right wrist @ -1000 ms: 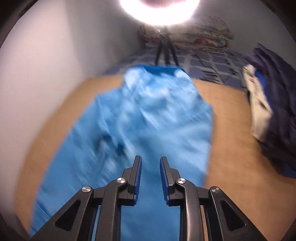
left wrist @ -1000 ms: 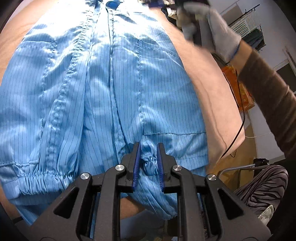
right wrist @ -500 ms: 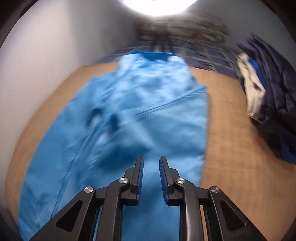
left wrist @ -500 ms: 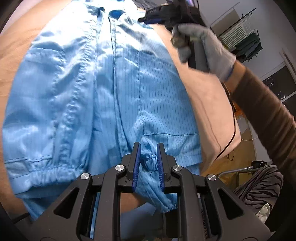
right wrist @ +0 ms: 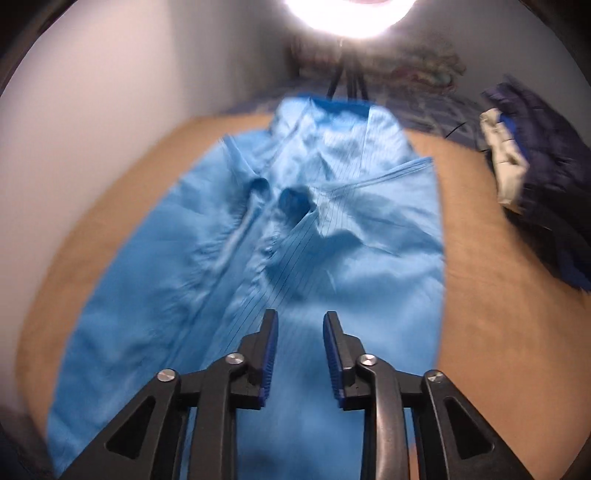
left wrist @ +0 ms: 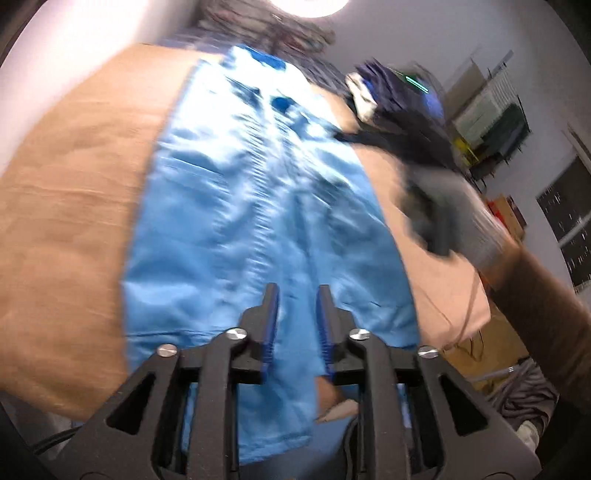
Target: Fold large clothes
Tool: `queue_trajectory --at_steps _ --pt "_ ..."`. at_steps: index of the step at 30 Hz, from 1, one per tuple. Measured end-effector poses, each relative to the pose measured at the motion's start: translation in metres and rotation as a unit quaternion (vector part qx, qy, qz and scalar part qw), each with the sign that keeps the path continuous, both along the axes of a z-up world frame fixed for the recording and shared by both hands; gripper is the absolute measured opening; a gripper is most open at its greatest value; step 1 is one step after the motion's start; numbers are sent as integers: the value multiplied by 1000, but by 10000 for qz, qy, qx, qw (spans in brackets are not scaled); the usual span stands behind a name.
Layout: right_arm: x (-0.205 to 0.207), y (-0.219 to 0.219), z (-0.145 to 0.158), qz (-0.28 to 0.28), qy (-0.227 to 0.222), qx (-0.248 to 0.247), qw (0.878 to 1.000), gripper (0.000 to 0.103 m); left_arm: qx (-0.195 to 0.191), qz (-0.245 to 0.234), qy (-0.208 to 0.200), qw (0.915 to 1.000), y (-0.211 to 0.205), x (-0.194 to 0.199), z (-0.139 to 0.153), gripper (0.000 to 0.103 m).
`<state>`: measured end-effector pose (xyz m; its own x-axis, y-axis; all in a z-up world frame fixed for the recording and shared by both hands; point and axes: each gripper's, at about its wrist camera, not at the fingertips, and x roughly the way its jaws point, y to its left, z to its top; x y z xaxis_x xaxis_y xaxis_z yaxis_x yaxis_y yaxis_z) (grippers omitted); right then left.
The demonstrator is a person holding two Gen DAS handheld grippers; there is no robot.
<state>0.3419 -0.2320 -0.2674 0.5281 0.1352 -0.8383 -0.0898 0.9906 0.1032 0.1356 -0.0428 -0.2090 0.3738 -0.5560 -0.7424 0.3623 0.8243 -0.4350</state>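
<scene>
Left claw [left wrist: 294, 302]: jaws apart, narrow gap, nothing between them; hangs over near end of the blue garment [left wrist: 258, 206].
Right claw [right wrist: 300, 332]: jaws apart, empty; above the garment's middle, contact with cloth can't be judged.
Right hand [left wrist: 454, 218]: grey glove, right side of left view, gripping a dark handle; badly blurred.
Garment: light blue, thin dark stripes, laid lengthwise near to far on the tan cover [left wrist: 74, 206]; front seam down the centre, collar at far end, near end hangs over the edge.
Surface: tan cover, patterned bedding [right wrist: 417, 107] beyond it at the far end.
Room: bright lamp [right wrist: 351, 14] on a tripod at far end, pale wall left, pile of dark clothes [right wrist: 546, 184] far right, shelves far right in left view.
Hard to make out: both views motion-blurred; garment's near hem cut off by the claws.
</scene>
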Motion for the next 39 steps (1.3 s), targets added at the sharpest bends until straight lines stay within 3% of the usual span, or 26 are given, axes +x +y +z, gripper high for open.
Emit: queue_trajectory --at_steps 4,8,12,15,17,20,23,27,28,30,31,32,35,39 --pt "-73 -4 18 84 -56 226 9997 27 -47 472 52 9989 31 12 -5 29" --pt "-119 9 2 189 103 325 9992 27 -60 681 92 9976 50 20 -12 29" --pt "-135 23 -22 38 265 492 9984 27 56 608 121 9981 44 19 -24 29" --pt "-141 40 -40 247 381 -13 9990 27 247 489 418 9976 35 21 -45 29" --pt "-142 43 -36 315 425 -152 9985 27 447 295 520 9972 26 21 -57 29" --pt "-154 31 -15 176 340 -2 9993 29 681 145 339 9970 20 16 -57 29" --pt "-177 9 9 -162 134 437 9988 40 435 280 438 9977 28 16 -48 29" --pt "-204 -4 34 -357 51 1012 9942 41 81 455 419 9981 35 16 -28 30" --pt "-207 -4 42 -371 21 1082 9934 41 0 398 396 9984 32 14 -22 31" --pt "-206 -3 57 -413 -54 1220 9917 44 31 226 248 9994 18 7 -12 44" --pt "-204 -3 63 -448 -84 1326 9901 51 122 97 108 9998 9 0 -7 60" --pt "-199 -2 67 -483 -79 1476 9878 53 274 -5 -48 9996 -1 -8 -4 67" --pt "-189 3 73 -449 -113 1827 9821 53 708 -190 -174 9972 -23 -22 -9 67" --pt "-169 15 57 -327 146 2091 9772 53 1258 -220 85 9918 -45 -25 -28 67"
